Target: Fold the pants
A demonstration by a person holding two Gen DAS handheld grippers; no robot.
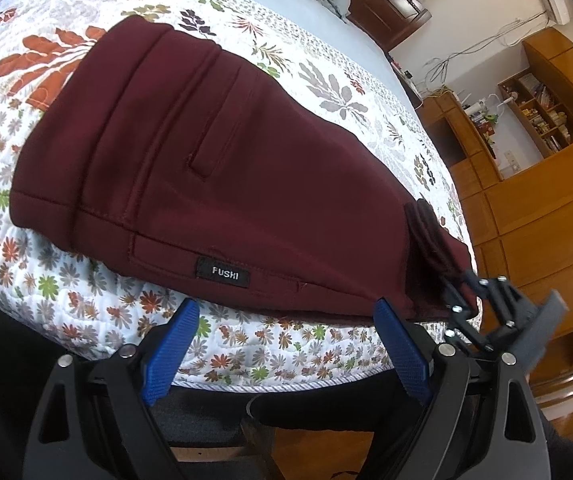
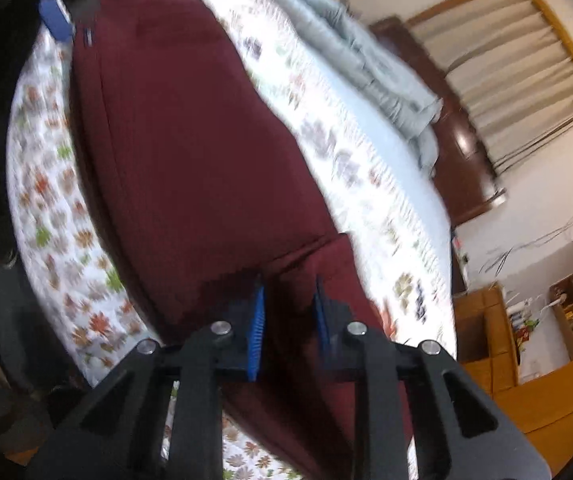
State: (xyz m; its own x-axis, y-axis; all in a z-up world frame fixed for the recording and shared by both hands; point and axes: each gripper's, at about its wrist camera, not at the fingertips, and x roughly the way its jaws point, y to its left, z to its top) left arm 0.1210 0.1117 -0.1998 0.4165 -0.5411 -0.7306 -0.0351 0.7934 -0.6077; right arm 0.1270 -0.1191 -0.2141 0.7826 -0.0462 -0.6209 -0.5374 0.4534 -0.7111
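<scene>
On the floral quilted bedspread [image 1: 86, 300] lay the smooth maroon pants [image 1: 206, 168], folded to a tapered wedge. Left gripper [image 1: 286, 320] spread wide, empty. Right gripper [image 2: 288, 304] pinched the thick pants edge.

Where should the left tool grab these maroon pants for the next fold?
Probably the near hem edge of the pants, beside the FUSHI label. The open left tool already faces it from the bed's edge; the layers lie flat there.

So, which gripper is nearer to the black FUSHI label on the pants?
Left. The left gripper hovers open just below the FUSHI label; the right gripper pinches the pants at their far right end.
</scene>
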